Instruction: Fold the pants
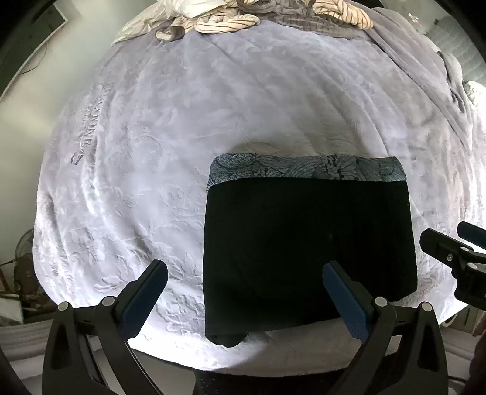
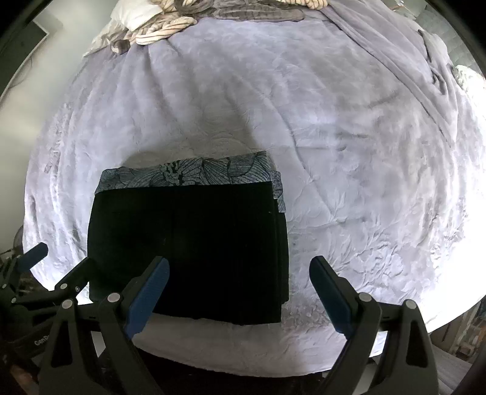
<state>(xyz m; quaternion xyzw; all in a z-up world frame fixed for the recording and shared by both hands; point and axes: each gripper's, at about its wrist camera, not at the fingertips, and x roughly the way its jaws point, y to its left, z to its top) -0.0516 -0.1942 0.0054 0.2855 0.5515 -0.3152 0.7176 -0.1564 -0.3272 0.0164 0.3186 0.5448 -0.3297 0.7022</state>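
Note:
The black pants lie folded into a flat rectangle near the front edge of the bed, with a grey leaf-patterned band along the far side. They also show in the right wrist view. My left gripper is open and empty, raised above the pants' front left corner. My right gripper is open and empty, raised above the pants' front right edge. The right gripper shows at the right edge of the left wrist view; the left gripper shows at the lower left of the right wrist view.
A pale lavender embossed blanket covers the bed. Striped cloth and pillows are piled at the far end. A grey throw lies along the far right. A fan stands at the left.

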